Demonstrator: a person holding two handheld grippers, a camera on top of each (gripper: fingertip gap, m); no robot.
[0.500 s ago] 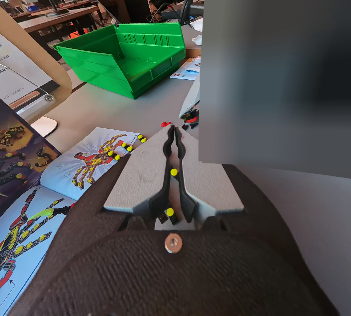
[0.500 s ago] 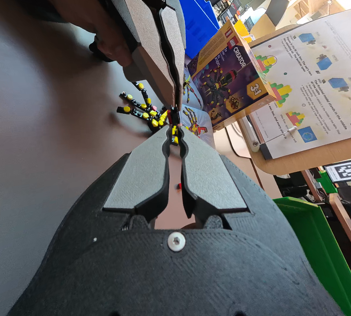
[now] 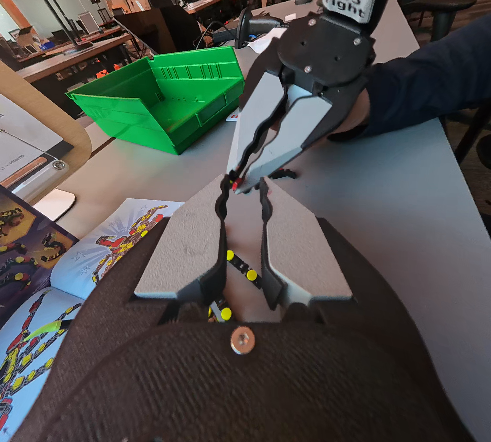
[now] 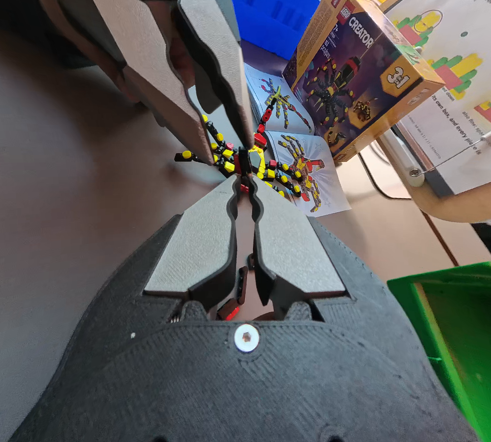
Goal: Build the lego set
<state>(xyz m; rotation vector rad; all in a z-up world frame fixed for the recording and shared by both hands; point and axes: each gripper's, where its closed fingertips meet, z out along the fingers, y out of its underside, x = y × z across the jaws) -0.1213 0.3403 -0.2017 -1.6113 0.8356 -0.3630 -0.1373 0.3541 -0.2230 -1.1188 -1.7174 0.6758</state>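
Observation:
A black, yellow and red lego spider [image 4: 228,160] lies on the grey table [image 3: 372,216]. My right gripper [image 4: 245,183] is shut on a black and red piece [image 4: 244,187] at the spider's body. It also shows in the left wrist view [image 3: 236,182], reaching in from the upper right. My left gripper [image 3: 243,186] is open and empty, its jaws straddling the spider. Only some black and yellow legs [image 3: 240,267] show between its fingers. In the right wrist view the left gripper [image 4: 229,155] comes down from above onto the model.
A green bin [image 3: 159,99] stands at the back. The open instruction booklet [image 3: 127,232] and the set's box [image 4: 358,70] lie beside the spider. A blue bin [image 4: 265,3] and a board on a stand [image 4: 451,57] are behind. Loose black and red pieces [image 4: 240,283] lie under my right gripper. The tips of both grippers are at nearly the same place.
My left gripper was shut and has opened. My right gripper has stayed shut at the spider's body.

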